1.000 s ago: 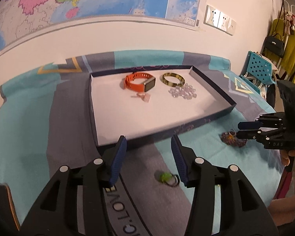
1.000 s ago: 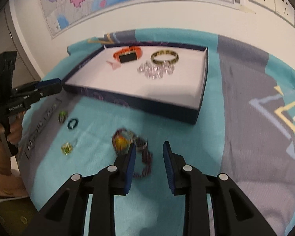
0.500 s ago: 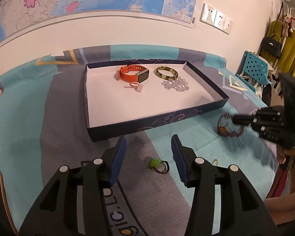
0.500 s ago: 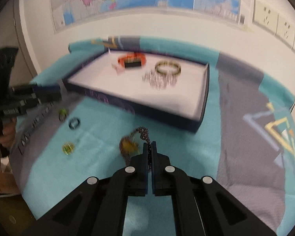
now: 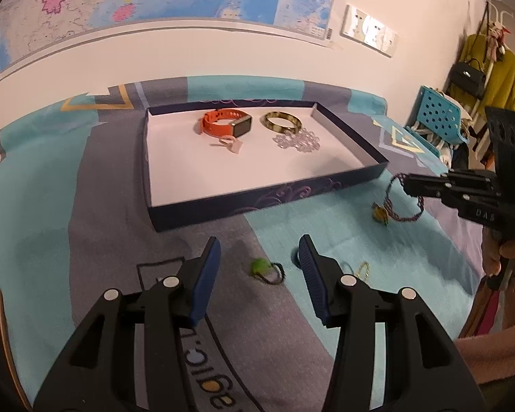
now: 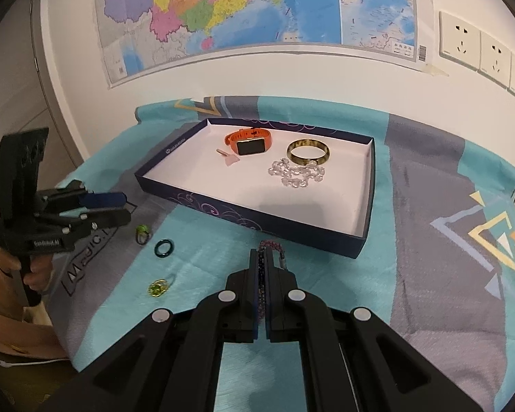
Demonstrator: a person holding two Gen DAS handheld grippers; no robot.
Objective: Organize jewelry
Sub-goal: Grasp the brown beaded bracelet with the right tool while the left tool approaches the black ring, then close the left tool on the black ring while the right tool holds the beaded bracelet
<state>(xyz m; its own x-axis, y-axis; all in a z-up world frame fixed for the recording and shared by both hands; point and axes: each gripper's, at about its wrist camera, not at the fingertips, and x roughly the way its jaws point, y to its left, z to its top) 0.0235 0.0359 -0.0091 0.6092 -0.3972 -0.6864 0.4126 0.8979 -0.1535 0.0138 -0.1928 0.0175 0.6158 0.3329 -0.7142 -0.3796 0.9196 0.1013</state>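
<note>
A dark blue tray (image 5: 267, 202) (image 6: 257, 221) with a white floor holds an orange watch (image 5: 223, 125) (image 6: 249, 140), a gold bangle (image 5: 281, 122) (image 6: 308, 152), a clear bead bracelet (image 5: 297, 142) (image 6: 297, 173) and a small pink piece (image 5: 231, 144). My right gripper (image 6: 262, 257) (image 5: 408, 185) is shut on a dark beaded bracelet (image 5: 398, 206) (image 6: 274, 249) with a yellow charm and holds it above the cloth, right of the tray's front. My left gripper (image 5: 259, 250) (image 6: 120, 209) is open and empty over a green-topped ring (image 5: 266, 269) (image 6: 141, 231).
A dark green ring (image 6: 163, 248) and a yellow-green charm (image 6: 158, 287) (image 5: 362, 270) lie on the teal and grey cloth (image 6: 429, 206) before the tray. A map covers the wall behind. A blue chair (image 5: 439, 116) and hanging clothes stand at the right.
My right gripper closed on the beaded bracelet and lifted it off the cloth toward the tray. My left gripper drew back slightly and stayed open.
</note>
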